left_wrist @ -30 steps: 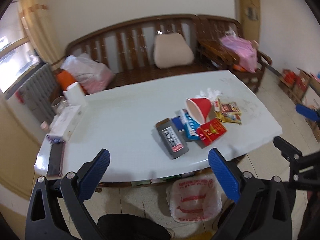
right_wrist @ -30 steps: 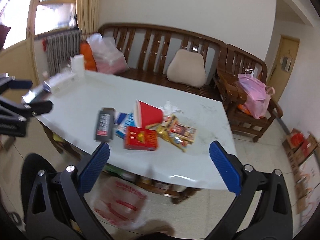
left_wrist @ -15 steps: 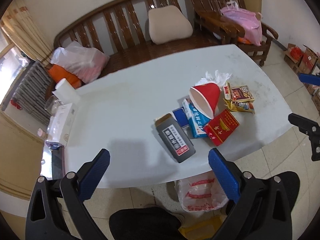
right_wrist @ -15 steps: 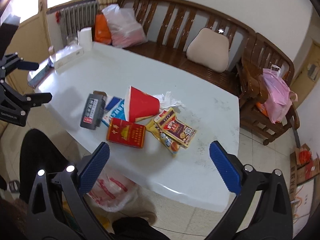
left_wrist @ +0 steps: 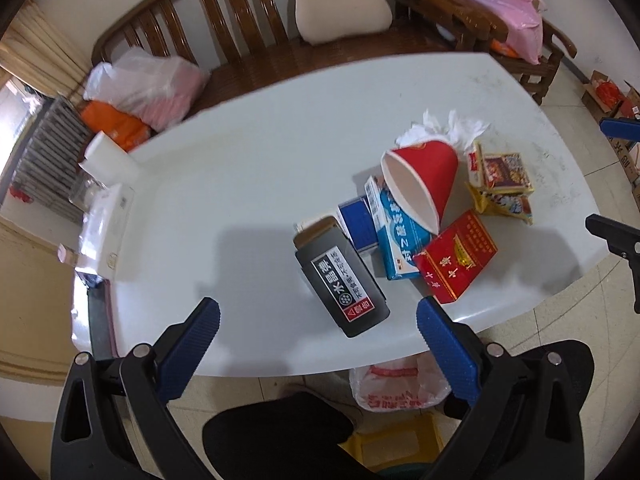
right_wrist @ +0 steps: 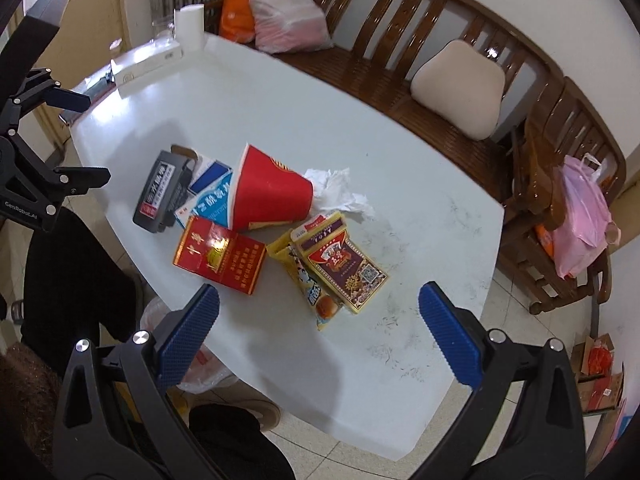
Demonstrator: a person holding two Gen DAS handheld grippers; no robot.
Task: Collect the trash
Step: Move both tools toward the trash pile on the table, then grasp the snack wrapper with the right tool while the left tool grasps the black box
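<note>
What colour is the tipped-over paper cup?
Red outside, white inside: the paper cup shows best in the left wrist view.

Left gripper [left_wrist: 318, 320] spread wide at lower frame, empty, above white table [left_wrist: 240, 168]. Grey box [left_wrist: 342, 280] centre; red cup [left_wrist: 422, 182] on its side, centre right. Trash bag [left_wrist: 394, 386] below table edge.

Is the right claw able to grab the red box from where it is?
Probably yes. The right claw is open and empty, above the table edge, and the red box lies flat just ahead with nothing between them. Only the red cup touches its far side.
</note>
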